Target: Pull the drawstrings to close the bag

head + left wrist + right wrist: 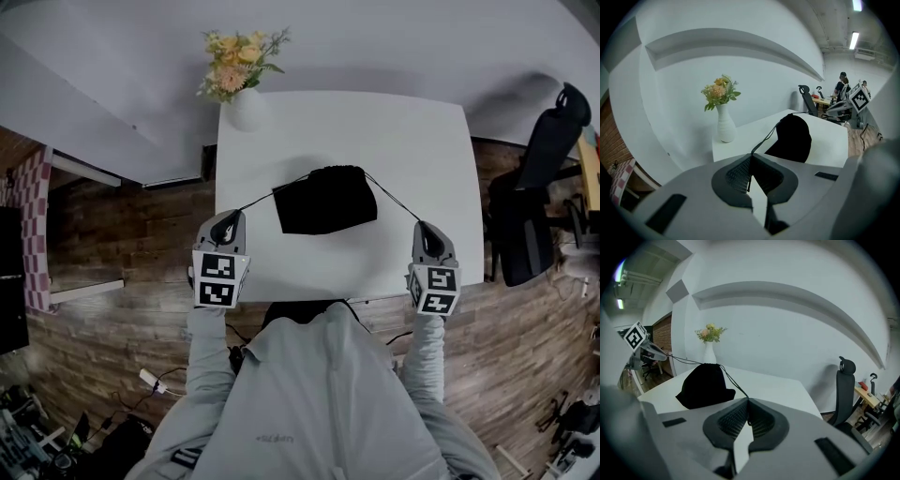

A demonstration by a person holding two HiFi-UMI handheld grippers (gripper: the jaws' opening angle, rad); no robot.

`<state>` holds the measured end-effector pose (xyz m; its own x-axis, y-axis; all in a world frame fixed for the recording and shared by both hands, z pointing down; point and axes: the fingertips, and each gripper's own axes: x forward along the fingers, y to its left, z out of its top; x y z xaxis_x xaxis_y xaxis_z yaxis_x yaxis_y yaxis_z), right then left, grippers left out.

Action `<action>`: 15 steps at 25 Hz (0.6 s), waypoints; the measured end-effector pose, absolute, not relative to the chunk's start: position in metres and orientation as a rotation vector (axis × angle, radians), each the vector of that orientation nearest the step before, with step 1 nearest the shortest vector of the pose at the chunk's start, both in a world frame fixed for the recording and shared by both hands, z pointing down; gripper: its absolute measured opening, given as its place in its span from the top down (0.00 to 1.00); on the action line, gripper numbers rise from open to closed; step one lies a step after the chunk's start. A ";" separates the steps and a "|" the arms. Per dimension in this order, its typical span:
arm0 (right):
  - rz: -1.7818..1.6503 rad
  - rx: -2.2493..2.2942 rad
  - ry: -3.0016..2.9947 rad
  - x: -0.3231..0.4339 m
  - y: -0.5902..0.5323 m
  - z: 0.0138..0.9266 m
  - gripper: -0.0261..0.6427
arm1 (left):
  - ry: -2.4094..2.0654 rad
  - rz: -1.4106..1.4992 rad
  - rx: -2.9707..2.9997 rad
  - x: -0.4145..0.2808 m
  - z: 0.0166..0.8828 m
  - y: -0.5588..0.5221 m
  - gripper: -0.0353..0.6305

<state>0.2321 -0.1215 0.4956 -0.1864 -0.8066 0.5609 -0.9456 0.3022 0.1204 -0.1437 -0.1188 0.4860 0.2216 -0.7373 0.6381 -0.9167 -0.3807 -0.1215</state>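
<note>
Left gripper (228, 219) and right gripper (424, 229) jaws each clamped 1 taut drawstring (258, 199); bag (326, 202) mouth looked cinched, task nearly done.

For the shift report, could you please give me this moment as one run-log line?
left gripper: shut on left drawstring | right gripper: shut on right drawstring | bag: on table, mouth gathered | both drawstrings taut
</note>
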 end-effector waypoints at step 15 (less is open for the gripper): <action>0.540 1.419 -2.088 0.183 -0.119 0.582 0.93 | -1.435 0.808 2.155 -0.099 0.568 -0.110 0.91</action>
